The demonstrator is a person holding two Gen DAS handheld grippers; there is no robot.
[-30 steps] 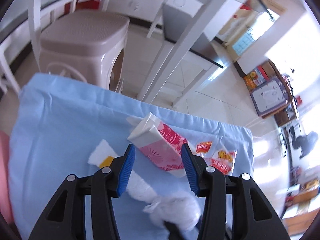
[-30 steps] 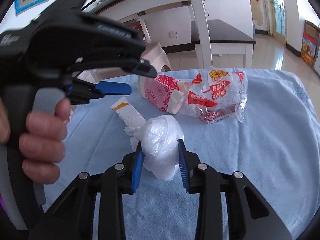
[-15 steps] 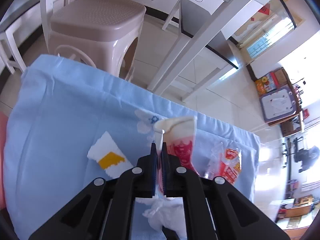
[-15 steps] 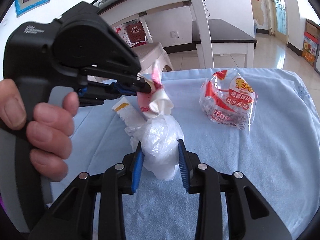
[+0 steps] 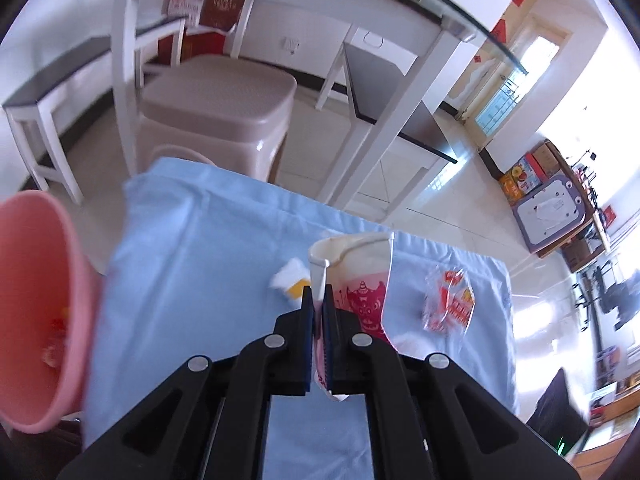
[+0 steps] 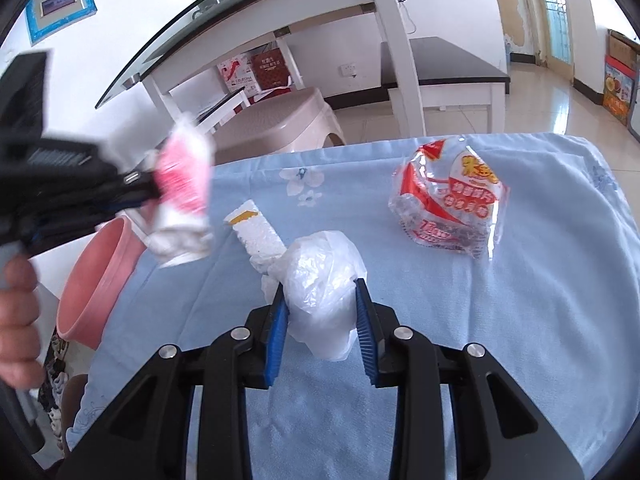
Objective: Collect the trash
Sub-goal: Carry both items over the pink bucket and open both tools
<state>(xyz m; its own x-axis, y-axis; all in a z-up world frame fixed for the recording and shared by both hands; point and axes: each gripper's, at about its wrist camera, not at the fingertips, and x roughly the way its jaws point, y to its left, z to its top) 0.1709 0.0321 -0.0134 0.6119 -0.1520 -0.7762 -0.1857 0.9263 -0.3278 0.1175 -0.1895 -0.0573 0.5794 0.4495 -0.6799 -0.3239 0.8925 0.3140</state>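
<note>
A: What does the left gripper point(image 5: 318, 312) have?
B: A crushed pink-and-white paper cup point(image 5: 356, 276). The jaws are clenched on its flattened wall, and the cup is off the table point(image 6: 520, 320), mouth away from the camera.
A: And from the right wrist view?
B: The cup point(image 6: 184, 196) is blurred at ten o'clock, above the table's left edge, with the pink bin point(image 6: 94, 280) just below it, at eight o'clock beside the table.
A: The right gripper point(image 6: 322, 320)?
B: Grasping a crumpled white plastic bag point(image 6: 320, 280), pads against both its sides, the bag resting on the blue cloth.
A: What else lies there?
B: A white wrapper point(image 6: 256, 232) with a yellow mark touches the bag at eleven o'clock. A clear red-printed snack bag point(image 6: 448, 204) lies well apart at one o'clock.
A: The person?
B: Only a hand point(image 6: 18, 320) on the left gripper's handle, at nine o'clock.
</note>
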